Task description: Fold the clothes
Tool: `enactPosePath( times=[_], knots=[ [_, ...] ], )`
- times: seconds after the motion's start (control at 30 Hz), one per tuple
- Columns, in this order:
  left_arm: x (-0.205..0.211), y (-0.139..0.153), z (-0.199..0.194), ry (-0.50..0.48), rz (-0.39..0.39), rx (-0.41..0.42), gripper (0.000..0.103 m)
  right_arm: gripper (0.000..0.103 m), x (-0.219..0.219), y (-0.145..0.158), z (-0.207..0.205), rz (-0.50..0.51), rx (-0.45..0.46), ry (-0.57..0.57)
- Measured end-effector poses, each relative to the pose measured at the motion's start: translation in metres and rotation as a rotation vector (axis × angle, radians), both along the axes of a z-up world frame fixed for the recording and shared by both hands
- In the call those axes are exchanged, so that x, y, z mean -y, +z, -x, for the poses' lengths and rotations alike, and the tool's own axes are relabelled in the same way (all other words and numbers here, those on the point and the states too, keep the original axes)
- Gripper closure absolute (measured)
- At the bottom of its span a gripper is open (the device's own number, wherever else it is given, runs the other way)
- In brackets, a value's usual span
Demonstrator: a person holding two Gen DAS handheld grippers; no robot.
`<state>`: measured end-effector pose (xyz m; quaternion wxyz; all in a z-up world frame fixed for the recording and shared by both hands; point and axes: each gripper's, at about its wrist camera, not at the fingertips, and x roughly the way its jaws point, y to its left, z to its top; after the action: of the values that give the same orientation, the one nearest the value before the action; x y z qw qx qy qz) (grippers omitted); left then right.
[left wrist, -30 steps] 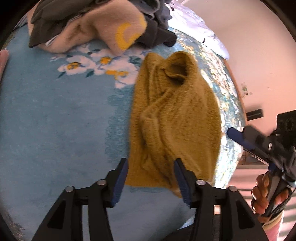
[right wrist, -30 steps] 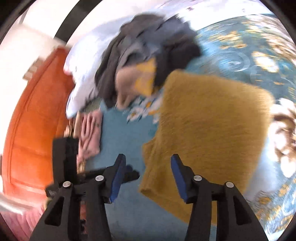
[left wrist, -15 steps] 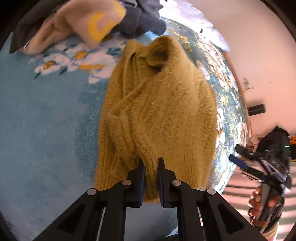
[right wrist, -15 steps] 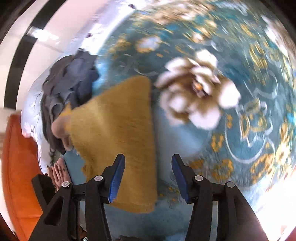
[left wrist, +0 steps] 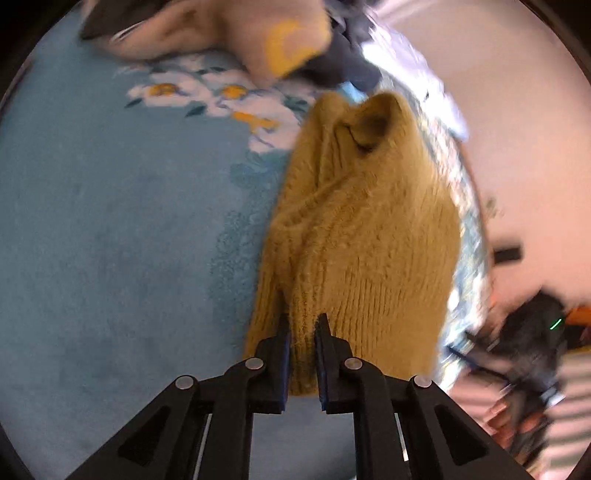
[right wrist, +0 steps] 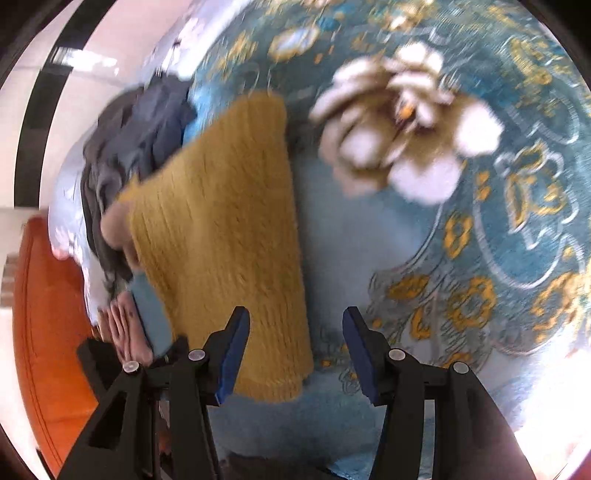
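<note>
Left gripper [left wrist: 302,332], item one: I have it clenched on the near hem of the mustard-yellow knitted sweater [left wrist: 362,236] lying on the blue floral bedspread [left wrist: 110,236], ready to lift for folding; right gripper [right wrist: 295,347] spread, empty, hovering at the hem's other corner.

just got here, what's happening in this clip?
A person is folding clothes on a blue floral bedspread, with tongs in each hand. The left tongs are shut on the near hem of a mustard knit sweater. The right tongs are open over the sweater's other near corner, gripping nothing yet. A pile of unfolded clothes lies beyond the sweater.
</note>
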<state>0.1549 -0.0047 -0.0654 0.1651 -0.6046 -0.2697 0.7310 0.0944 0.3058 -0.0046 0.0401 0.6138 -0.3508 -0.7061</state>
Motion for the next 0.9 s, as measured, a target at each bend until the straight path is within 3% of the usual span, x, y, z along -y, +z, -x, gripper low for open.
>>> enactPosePath(
  times=[0.17,0.23,0.3,0.33,0.43,0.63,0.8,0.9],
  knots=[
    [-0.006,0.010,0.007,-0.039,-0.005,-0.032,0.087,0.049,0.009,-0.030,-0.004,0.101,0.029,0.007],
    [0.000,0.011,0.012,-0.024,-0.045,-0.027,0.077,0.049,0.010,-0.039,-0.004,0.151,0.037,-0.015],
    [0.006,0.012,0.018,-0.006,-0.077,-0.030,0.033,0.049,0.011,-0.040,-0.003,0.147,0.036,-0.017],
    [0.009,0.012,0.024,0.008,-0.081,-0.045,0.029,0.049,0.012,-0.041,-0.002,0.145,0.035,-0.017],
    [0.004,0.007,0.043,-0.020,-0.126,-0.046,0.021,0.049,0.015,-0.039,0.001,0.132,0.029,-0.010],
    [-0.025,-0.007,0.091,-0.166,-0.035,-0.055,0.018,0.049,0.021,-0.033,0.004,0.110,0.014,-0.001],
    [-0.047,-0.022,0.123,-0.231,-0.019,-0.040,0.015,0.049,0.023,-0.021,0.003,0.093,-0.019,-0.005],
    [-0.053,-0.024,0.137,-0.223,-0.049,-0.070,0.011,0.049,0.027,-0.011,0.002,0.077,-0.047,-0.010]
  ],
)
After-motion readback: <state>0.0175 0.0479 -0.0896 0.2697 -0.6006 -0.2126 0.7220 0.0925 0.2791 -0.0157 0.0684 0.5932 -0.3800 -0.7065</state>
